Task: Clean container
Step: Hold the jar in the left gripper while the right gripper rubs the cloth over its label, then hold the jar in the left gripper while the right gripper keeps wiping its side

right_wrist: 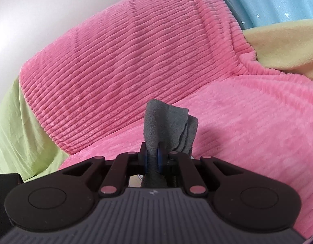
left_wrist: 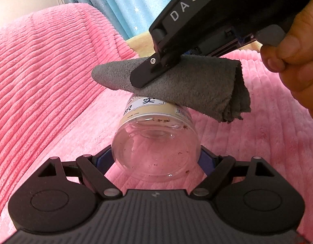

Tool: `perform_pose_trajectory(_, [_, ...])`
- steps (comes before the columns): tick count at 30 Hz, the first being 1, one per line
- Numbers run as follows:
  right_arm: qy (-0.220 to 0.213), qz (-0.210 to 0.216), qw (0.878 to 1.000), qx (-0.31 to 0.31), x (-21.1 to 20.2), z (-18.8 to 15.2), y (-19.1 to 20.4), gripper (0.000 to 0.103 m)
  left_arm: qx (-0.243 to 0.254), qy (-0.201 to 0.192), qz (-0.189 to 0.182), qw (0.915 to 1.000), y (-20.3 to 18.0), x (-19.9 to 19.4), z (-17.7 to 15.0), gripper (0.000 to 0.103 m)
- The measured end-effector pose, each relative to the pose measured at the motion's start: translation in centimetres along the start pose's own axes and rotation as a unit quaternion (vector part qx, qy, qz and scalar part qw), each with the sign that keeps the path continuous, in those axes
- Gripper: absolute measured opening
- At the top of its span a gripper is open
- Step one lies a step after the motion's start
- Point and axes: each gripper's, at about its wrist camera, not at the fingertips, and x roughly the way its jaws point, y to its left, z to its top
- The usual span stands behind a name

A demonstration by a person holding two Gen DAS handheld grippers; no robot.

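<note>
Left hand-held gripper (left_wrist: 156, 158) clamps a clear jar (left_wrist: 156, 142) by its base end, blue pads on both sides of the glass. Jar lies roughly horizontal, held above the pink ribbed blanket (left_wrist: 44, 71), bottom toward the camera, far end pointing away. Inside: nothing solid, only small reddish-brown specks and smears on the walls and along the inner edge near the label. White and cream label (left_wrist: 154, 109) with black characters and a barcode wraps the far part of the jar.

Right hand-held gripper (left_wrist: 154, 71) is clenched on a folded gray cloth (left_wrist: 187, 87), seen from the left wrist view coming in from upper right, person's hand (left_wrist: 294, 61) on the handle. Cloth rests on top of the jar, touching the label area; loose folded end hangs off to the right.

Right wrist view: gray cloth (right_wrist: 168, 126) pinched between the blue pads, sticking up past the fingertips of that gripper (right_wrist: 154, 158). Jar barely visible here. Background is pink blanket (right_wrist: 136, 61), green sheet (right_wrist: 18, 122) at left, yellow fabric (right_wrist: 282, 44) and blue starred curtain (right_wrist: 278, 0) at right.
</note>
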Motion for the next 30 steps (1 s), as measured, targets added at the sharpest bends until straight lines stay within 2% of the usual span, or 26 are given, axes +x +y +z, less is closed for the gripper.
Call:
perform_pose_trajectory(9, [0.007,0.005,1.0,0.001,-0.1,-0.1,0.5,0.007,0.0,0.001,-0.001,1.0,0.5,0.8,0.2,0.085])
perform_pose_trajectory(14, [0.038,0.069,0.997,0.004,0.4,-0.6,1.5,0.007,-0.01,0.003,0.0,0.9999,0.8,0.7,0.2,0.085])
perform_pose_trajectory(15, [0.04,0.071,0.997,0.0,0.5,-0.6,1.7,0.007,-0.01,0.002,0.001,0.9999,0.7,0.6,0.1,0.085])
perform_pose_trajectory(19, [0.014,0.029,0.999,0.007,0.4,-0.1,0.8,0.006,-0.015,-0.004,-0.005,0.9999,0.8,0.5,0.2,0.085])
perform_pose_trajectory(21, [0.004,0.014,1.0,0.018,0.3,0.0,0.1,0.006,-0.047,-0.011,-0.025,0.9985,1.6,0.3,0.2,0.086])
perform_pose_trajectory(25, [0.004,0.014,1.0,0.016,0.2,-0.2,0.3,0.006,-0.112,-0.009,-0.06,0.9919,3.1,0.5,-0.1,0.086])
perform_pose_trajectory(30, [0.011,0.009,1.0,-0.025,0.2,-0.1,1.4,0.007,-0.095,-0.009,-0.045,0.9944,2.8,0.7,0.1,0.085])
